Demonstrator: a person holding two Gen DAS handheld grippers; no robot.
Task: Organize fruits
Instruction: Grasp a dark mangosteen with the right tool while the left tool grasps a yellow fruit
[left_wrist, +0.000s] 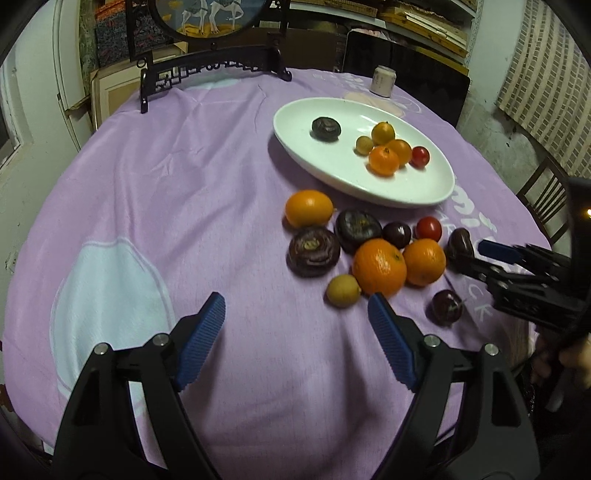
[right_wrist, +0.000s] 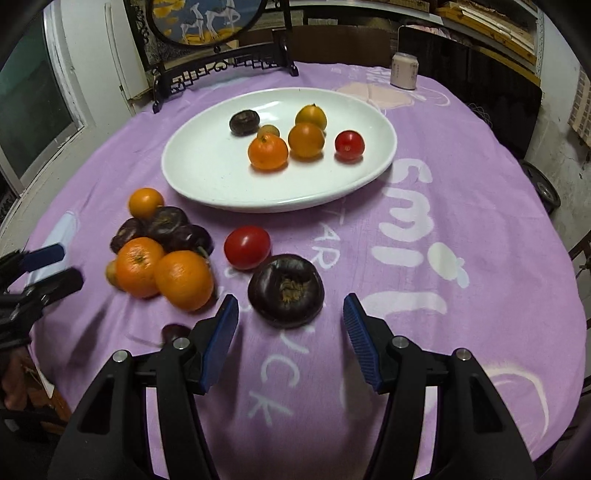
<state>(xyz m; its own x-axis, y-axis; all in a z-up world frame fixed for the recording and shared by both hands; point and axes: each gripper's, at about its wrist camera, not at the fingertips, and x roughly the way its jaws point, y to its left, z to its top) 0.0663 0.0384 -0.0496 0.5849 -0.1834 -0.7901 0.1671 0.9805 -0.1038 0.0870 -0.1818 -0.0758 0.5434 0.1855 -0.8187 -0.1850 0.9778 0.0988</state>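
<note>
A white oval plate (left_wrist: 332, 177) (right_wrist: 207, 173) holds several fruits: a dark one, yellow and orange ones, a red tomato (right_wrist: 349, 145). On the purple cloth in front lie loose fruits: oranges (left_wrist: 379, 266) (right_wrist: 183, 279), dark purple ones (left_wrist: 313, 251), a tomato (right_wrist: 247, 246), a small yellow fruit (left_wrist: 343, 290). My left gripper (left_wrist: 295, 301) is open over bare cloth, left of the small yellow fruit. My right gripper (right_wrist: 291, 301) is open, with a dark flat fruit (right_wrist: 286, 284) partly between its fingertips and the pads apart from it. In the left wrist view that gripper (left_wrist: 480, 258) comes in from the right.
A dark carved stand (left_wrist: 214, 66) with a round painted screen is at the table's back edge. A small pale can (right_wrist: 404, 70) sits behind the plate. A chair (left_wrist: 543, 199) is at the right. A small dark cherry-like fruit (left_wrist: 445, 306) lies near the front.
</note>
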